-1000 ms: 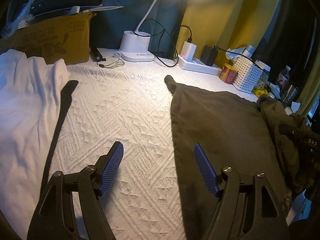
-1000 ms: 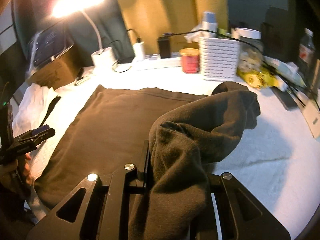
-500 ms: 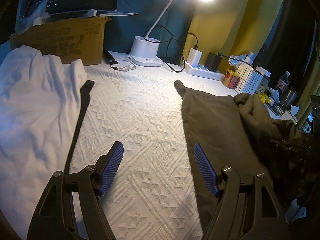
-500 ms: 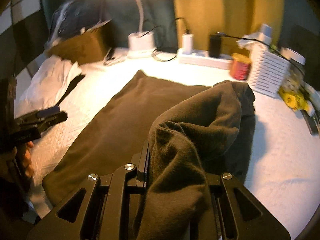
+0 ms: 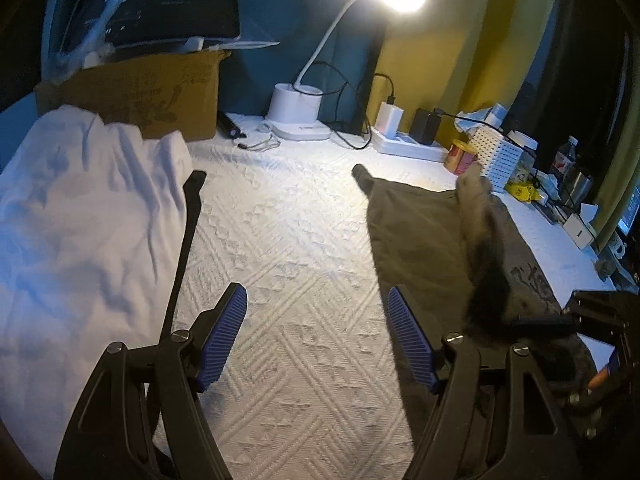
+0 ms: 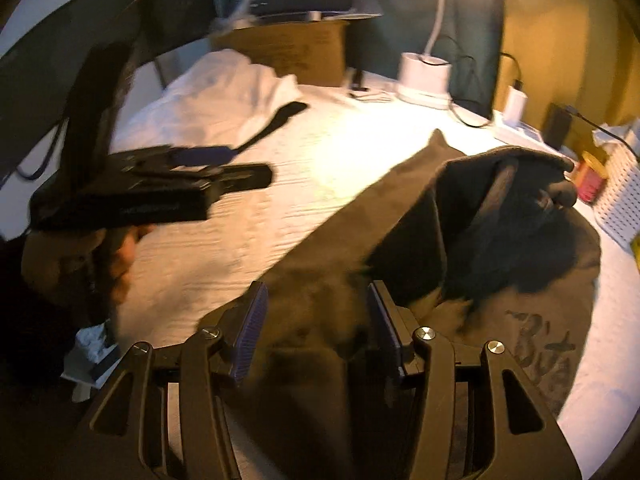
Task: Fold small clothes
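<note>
A: Garment (image 6: 420, 240), dark brown, lies flat on the white textured bedcover (image 5: 288, 240), one part flung up and blurred beyond the right gripper (image 6: 316, 332).
B: Right jaws?
A: Opening. Cloth lies under and between the pads, neither pressing it.
B: Left gripper (image 5: 316, 336)?
A: Jaws wide apart, nothing between them. It hangs over bare cover; the garment's edge runs just beside its right finger.
B: White cloth (image 5: 80, 232)?
A: Far left, well apart.
</note>
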Available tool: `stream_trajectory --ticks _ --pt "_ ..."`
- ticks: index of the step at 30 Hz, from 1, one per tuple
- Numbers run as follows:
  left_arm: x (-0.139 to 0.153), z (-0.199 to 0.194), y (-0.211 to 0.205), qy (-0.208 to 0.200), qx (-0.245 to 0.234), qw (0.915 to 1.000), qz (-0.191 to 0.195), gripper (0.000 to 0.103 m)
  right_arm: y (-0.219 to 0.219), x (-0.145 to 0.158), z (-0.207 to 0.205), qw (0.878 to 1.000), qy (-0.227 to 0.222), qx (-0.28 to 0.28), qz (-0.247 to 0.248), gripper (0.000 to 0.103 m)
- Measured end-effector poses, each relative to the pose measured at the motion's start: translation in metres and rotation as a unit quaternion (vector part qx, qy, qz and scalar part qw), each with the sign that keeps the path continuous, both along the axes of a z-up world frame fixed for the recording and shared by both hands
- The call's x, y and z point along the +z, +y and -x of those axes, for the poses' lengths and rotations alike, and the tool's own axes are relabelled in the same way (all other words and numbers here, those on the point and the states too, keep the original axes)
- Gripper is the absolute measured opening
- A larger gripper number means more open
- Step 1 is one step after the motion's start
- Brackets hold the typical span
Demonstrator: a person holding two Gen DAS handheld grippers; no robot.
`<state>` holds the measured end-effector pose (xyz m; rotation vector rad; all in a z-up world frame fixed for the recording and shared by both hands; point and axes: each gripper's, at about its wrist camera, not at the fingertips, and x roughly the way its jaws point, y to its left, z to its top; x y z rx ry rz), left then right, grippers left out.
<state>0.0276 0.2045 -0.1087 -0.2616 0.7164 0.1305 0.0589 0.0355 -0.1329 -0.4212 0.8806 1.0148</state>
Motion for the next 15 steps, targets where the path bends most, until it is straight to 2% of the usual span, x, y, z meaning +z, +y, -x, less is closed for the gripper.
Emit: stream_trajectory --ticks 4,7,10,15 --pt "0.007 -0.005 -0.011 -0.004 -0.016 0.9999 -0.001 0.073 -0.016 0.009 0.01 1.0 -0.002 0.007 -0.019 0.055" --pt "0.008 -0.011 -0.027 -0.001 -0.045 0.9989 0.011 0.073 -0.033 0.016 0.012 0.999 -0.01 -0.004 -0.03 0.055" --pt "0.004 -0.015 -0.045 0.005 -0.079 0.9966 0.023 0.073 -0.058 0.025 0.005 0.998 -0.022 -0.034 -0.043 0.055" --pt "-0.015 -0.025 -0.086 0.042 -0.147 0.988 0.023 0.073 -0.102 0.025 -0.012 0.993 -0.027 -0.1 -0.052 0.055"
